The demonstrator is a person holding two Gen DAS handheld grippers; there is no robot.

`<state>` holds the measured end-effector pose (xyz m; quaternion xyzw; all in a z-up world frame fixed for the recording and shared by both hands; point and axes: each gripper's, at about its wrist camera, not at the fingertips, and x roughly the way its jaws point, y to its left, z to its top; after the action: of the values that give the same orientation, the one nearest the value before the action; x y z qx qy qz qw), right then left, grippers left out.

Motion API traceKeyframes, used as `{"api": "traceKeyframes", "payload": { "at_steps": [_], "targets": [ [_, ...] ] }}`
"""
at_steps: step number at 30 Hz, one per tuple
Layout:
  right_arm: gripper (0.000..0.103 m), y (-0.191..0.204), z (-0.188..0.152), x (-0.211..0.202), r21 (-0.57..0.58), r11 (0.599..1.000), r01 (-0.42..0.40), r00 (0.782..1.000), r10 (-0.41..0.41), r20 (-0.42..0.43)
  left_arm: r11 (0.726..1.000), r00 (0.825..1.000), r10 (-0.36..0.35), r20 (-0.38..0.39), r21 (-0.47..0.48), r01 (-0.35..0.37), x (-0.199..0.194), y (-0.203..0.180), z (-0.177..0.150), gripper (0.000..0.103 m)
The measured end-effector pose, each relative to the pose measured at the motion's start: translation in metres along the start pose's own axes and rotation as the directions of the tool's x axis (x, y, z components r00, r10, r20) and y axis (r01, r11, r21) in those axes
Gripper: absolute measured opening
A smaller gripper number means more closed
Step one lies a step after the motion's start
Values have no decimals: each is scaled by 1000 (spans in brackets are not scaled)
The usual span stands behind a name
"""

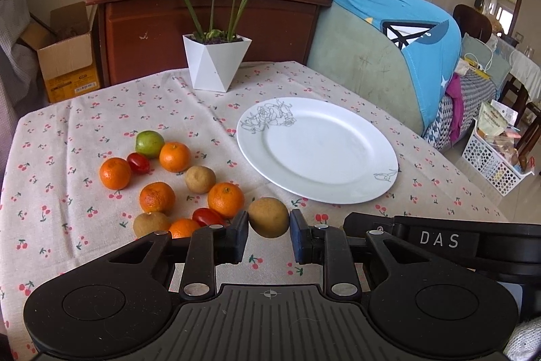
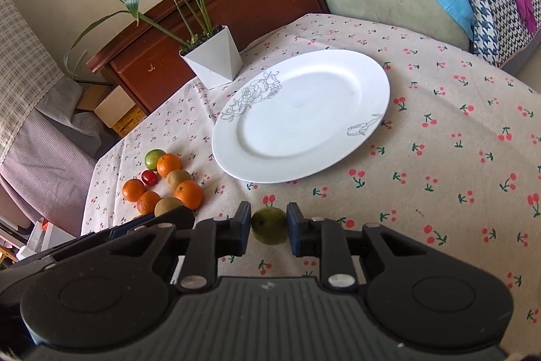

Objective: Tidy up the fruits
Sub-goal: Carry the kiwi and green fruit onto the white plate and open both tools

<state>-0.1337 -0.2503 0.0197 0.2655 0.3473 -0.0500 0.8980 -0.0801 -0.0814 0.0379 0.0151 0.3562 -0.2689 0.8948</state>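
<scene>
Left wrist view shows the left gripper (image 1: 269, 234), matte black plastic with flat blue-edged pads, nipped tight on a round, rough-skinned brown fruit (image 1: 268, 217) that sits between the pads just above the cloth. Beside it to the left lies the loose cluster: glossy dimpled orange tangerines (image 1: 225, 199), two smooth oval red tomatoes (image 1: 138, 162), more dull brown fruits (image 1: 200, 179) and one shiny green round fruit (image 1: 149, 143), all resting on the woven beige tablecloth with small red cherry print (image 1: 101, 110). Just beyond the held fruit is the wide, smooth white ceramic plate with grey line-drawn flowers on its rim (image 1: 260, 120), bare of fruit. Behind it stands a faceted white angular planter with long dark green leaves (image 1: 216, 63). Right wrist view shows the right gripper (image 2: 269, 232) closed the same way on a small, matte olive-green round fruit (image 2: 269, 225), pads pressing both its sides, near the plate's front rim (image 2: 233, 166) and apart from the cluster at the left.
</scene>
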Motion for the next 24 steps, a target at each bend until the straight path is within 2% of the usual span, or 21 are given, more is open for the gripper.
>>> {"api": "traceKeyframes", "payload": {
  "at_steps": [3, 8, 13, 24],
  "targets": [
    [19, 1, -2, 2, -7, 1000, -4, 1000, 4, -17, 1000, 1000, 7, -2, -4, -7, 2, 1, 1, 24],
    [26, 0, -7, 4, 0, 1000, -20, 999, 20, -47, 999, 1000, 21, -19, -25, -22, 4, 7, -2, 24],
    [31, 3, -14, 7, -24, 1000, 1, 997, -3, -80, 999, 1000, 24, -20, -29, -25, 4, 8, -2, 24],
    [29, 7, -17, 10, -68, 997, 26, 997, -31, -74, 999, 999, 30, -26, -36, -31, 4, 8, -3, 24]
  ]
}}
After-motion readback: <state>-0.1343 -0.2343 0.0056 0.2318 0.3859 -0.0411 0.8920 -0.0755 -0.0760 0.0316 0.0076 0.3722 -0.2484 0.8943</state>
